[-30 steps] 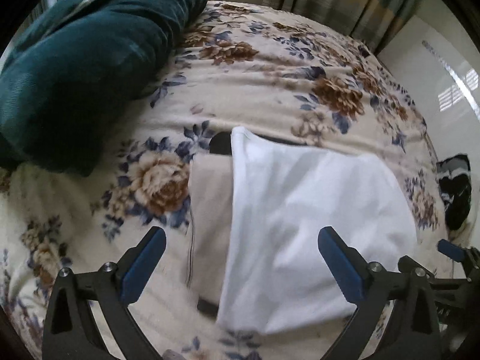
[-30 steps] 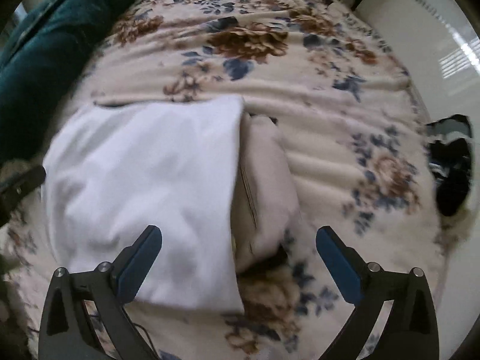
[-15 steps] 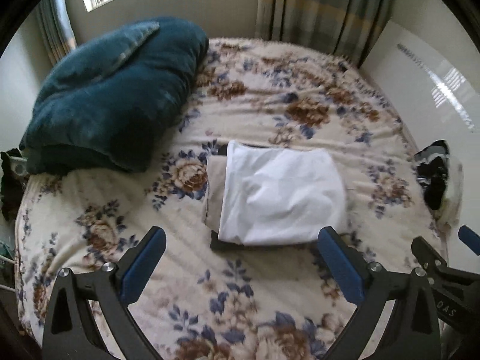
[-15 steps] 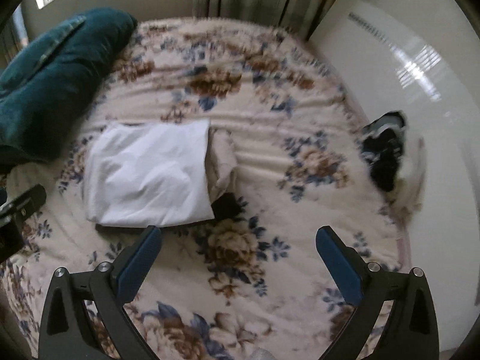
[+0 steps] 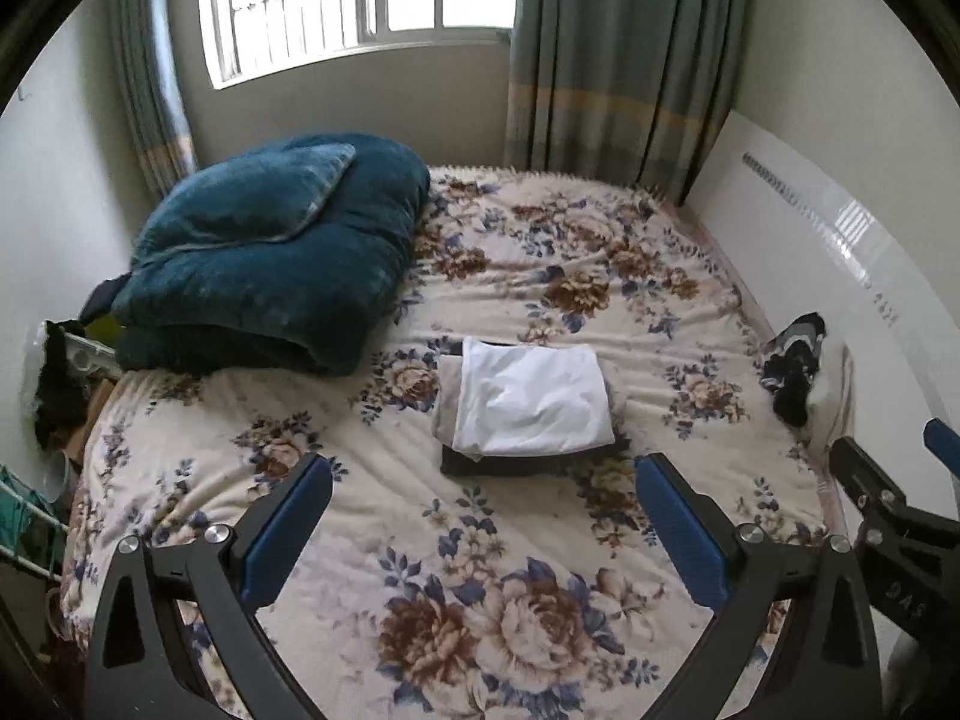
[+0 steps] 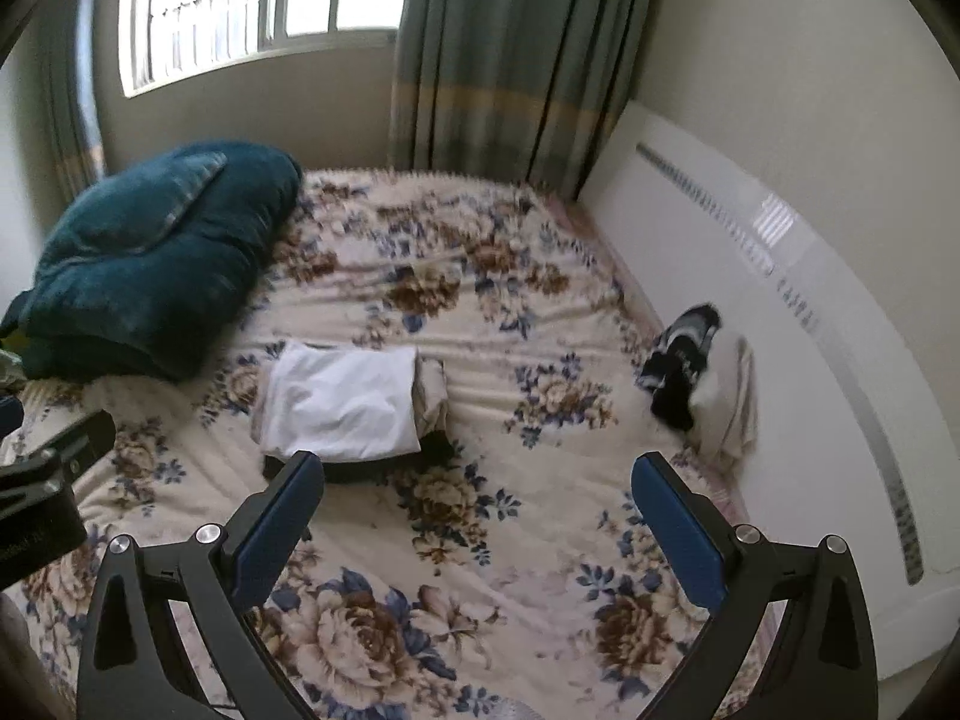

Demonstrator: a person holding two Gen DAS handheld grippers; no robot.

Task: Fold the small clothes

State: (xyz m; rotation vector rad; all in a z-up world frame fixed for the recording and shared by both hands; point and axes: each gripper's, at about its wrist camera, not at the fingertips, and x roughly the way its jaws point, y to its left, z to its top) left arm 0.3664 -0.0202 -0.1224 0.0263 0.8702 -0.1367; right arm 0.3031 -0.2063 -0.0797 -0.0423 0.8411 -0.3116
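Observation:
A folded white garment (image 5: 531, 402) lies on top of a small stack in the middle of the floral bed; it also shows in the right wrist view (image 6: 342, 405). Under it sit a folded beige piece (image 5: 447, 399) and a dark piece (image 5: 498, 463). A loose heap of black, striped and cream clothes (image 5: 798, 369) lies at the bed's right edge, also seen in the right wrist view (image 6: 705, 375). My left gripper (image 5: 483, 516) is open and empty, held well back from the stack. My right gripper (image 6: 477, 513) is open and empty, also well back.
A big teal folded blanket (image 5: 270, 252) fills the bed's far left corner. A white wall panel (image 6: 780, 312) runs along the right side. A window and green curtains (image 5: 618, 54) stand behind the bed. Clutter and a wire rack (image 5: 36, 504) sit at the left of the bed.
Both grippers have pulled far back and up from the folded stack, which now looks small in the middle of the bed. Both stayed open and empty.

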